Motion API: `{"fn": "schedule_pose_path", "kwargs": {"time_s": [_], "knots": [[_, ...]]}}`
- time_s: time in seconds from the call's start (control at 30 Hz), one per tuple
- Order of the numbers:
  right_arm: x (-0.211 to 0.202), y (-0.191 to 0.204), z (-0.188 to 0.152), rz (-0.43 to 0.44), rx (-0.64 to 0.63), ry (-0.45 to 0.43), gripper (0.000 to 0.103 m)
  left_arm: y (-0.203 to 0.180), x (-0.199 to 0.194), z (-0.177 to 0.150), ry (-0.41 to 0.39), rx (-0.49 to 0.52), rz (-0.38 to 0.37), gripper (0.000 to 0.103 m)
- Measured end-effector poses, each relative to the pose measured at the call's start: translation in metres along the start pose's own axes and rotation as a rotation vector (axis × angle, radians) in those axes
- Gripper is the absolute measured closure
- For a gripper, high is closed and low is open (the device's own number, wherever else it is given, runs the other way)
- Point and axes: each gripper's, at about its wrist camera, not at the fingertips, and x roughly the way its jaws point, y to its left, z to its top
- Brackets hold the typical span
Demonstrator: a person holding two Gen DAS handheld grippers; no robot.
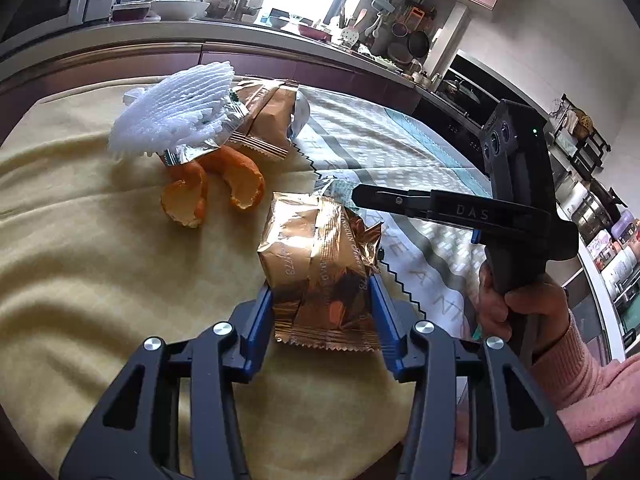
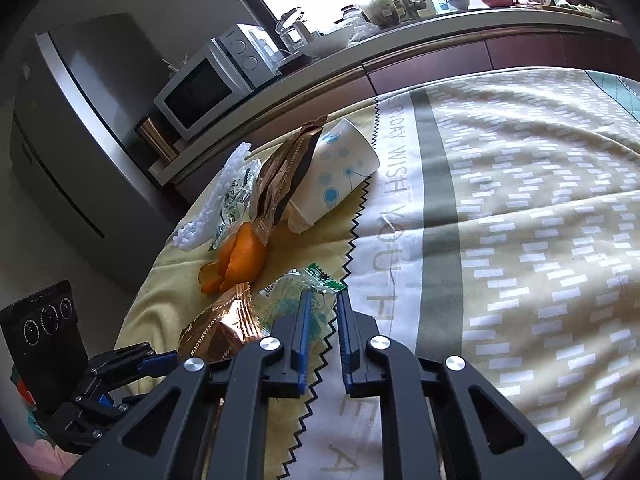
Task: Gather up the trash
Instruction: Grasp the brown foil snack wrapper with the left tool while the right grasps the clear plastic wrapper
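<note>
My left gripper [image 1: 322, 292] is shut on a shiny copper snack wrapper [image 1: 316, 256] above the yellow cloth [image 1: 100, 264]; the wrapper also shows in the right wrist view [image 2: 224, 328]. My right gripper [image 2: 323, 300] has its jaws closed on a clear green-printed wrapper [image 2: 316, 280]; in the left wrist view its fingers [image 1: 384, 197] pinch a silvery wrapper edge [image 1: 332, 188]. Orange peel [image 1: 212, 192] [image 2: 240, 256], a white foam net [image 1: 176, 116] [image 2: 216, 200], another copper wrapper [image 1: 268, 116] [image 2: 280, 176] and a paper cup [image 2: 336, 172] lie further back.
A patterned tablecloth [image 2: 500, 220] covers the table to the right. A kitchen counter [image 1: 224, 36] with a microwave [image 2: 208, 84] and dishes runs behind the table. A fridge [image 2: 72, 128] stands at left.
</note>
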Motion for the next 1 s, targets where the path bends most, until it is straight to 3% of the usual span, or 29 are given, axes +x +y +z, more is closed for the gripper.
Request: {"fn": "schedule_pose_path", "kwargs": {"time_s": [0.23, 0.53, 1.0], "knots": [[-0.015, 0.01, 0.004, -0.012, -0.027, -0.047, 0.092, 0.003, -0.024, -0.003, -0.042, 0.002, 0.001, 0.058], [-0.025, 0.028, 0.011, -0.001, -0.069, -0.084, 0.092, 0.009, -0.059, -0.012, -0.093, 0.015, 0.077, 0.058], [-0.017, 0.09, 0.019, 0.124, -0.181, -0.095, 0.092, 0.043, -0.124, -0.019, -0.203, -0.044, 0.204, 0.058]]}}
